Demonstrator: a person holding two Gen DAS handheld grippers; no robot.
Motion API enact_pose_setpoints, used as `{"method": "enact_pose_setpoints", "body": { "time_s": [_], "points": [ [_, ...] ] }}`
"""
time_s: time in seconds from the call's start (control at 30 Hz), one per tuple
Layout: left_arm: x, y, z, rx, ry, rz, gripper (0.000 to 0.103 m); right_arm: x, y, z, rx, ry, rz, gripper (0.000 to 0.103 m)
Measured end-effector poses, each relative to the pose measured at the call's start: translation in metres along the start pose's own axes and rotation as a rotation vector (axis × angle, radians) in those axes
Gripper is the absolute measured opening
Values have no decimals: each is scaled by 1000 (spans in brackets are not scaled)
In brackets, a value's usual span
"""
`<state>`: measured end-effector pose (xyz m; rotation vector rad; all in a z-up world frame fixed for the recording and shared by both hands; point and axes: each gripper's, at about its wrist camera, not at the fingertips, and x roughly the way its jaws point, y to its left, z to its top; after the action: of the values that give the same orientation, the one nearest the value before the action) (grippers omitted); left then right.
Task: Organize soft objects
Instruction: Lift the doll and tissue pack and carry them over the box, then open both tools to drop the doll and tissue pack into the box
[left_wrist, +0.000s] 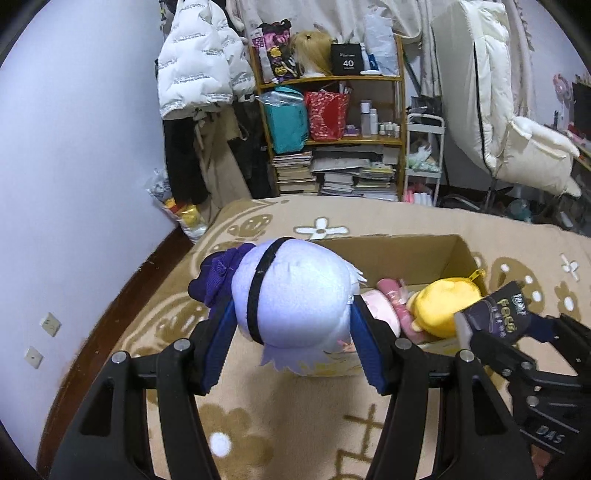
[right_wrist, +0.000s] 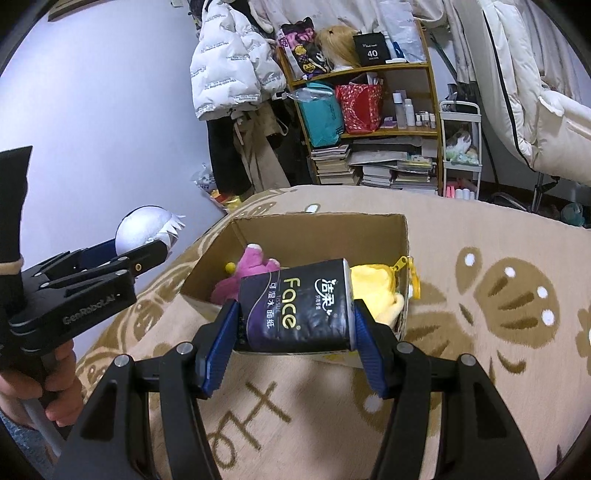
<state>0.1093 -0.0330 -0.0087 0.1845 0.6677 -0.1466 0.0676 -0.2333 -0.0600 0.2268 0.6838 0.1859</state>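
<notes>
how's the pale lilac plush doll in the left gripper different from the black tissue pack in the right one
The pale lilac plush doll is rounded and fuzzy, with a black band across its head; the black plastic tissue pack is a glossy, printed block.

The plush doll bulges well past the left gripper; the tissue pack roughly spans the right gripper.

Shared: each is clamped between blue-padded jaws, held up near the open cardboard box.
</notes>
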Motion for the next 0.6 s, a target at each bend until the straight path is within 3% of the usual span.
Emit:
{"method": "enact_pose_setpoints", "body": {
  "time_s": [0.6],
  "points": [
    [44, -10, 21, 22, -27, -52, 61, 50, -31, 32, -23, 41, -7, 64]
  ]
}}
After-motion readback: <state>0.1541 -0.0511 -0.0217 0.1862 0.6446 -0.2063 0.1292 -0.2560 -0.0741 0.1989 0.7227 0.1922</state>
